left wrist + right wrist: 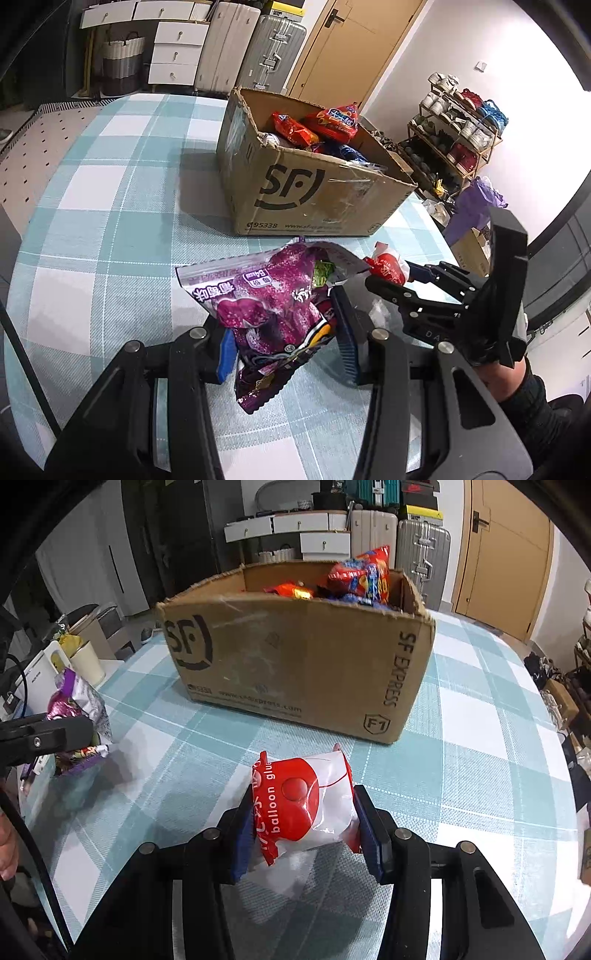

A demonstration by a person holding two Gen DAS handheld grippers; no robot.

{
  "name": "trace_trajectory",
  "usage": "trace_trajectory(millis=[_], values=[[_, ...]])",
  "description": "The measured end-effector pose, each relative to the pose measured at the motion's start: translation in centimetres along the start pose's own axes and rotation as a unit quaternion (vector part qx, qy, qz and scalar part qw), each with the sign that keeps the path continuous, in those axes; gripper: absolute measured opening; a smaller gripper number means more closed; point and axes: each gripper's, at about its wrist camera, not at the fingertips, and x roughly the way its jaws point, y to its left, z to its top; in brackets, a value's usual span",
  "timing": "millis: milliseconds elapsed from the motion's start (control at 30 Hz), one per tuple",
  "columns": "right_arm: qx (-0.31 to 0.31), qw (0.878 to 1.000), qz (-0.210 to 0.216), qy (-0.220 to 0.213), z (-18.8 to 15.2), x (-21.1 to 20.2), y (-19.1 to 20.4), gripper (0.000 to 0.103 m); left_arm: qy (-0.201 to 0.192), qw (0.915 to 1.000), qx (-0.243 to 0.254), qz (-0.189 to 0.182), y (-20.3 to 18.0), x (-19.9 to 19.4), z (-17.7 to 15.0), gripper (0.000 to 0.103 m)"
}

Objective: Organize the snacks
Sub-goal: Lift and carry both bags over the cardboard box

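My left gripper (286,343) is shut on a purple snack bag (266,295), held a little above the checked tablecloth. The same purple bag (77,705) shows at the left of the right wrist view, pinched in the left gripper (70,734). My right gripper (304,830) is shut on a red and white packet marked "balloon glue" (306,801), its blue pads pressing both sides. That packet (386,266) and the right gripper (391,277) also appear to the right in the left wrist view. An open cardboard box (314,184) with red and blue snack bags inside (332,122) stands beyond both; its front wall (295,657) faces the right gripper.
The table wears a teal and white checked cloth (110,221). A shoe rack (454,133) and purple bag (476,206) stand right of the table. Drawers and suitcases (255,55) line the far wall. A cream cup (88,661) sits off the table's left edge.
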Motion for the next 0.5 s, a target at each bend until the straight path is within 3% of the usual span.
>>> trace_trajectory(millis=[500], values=[[-0.031,0.997,0.014,-0.063,1.7,-5.8,3.0,0.049,-0.016,0.9998,0.008,0.001,-1.0,-2.5,-0.2,0.041]])
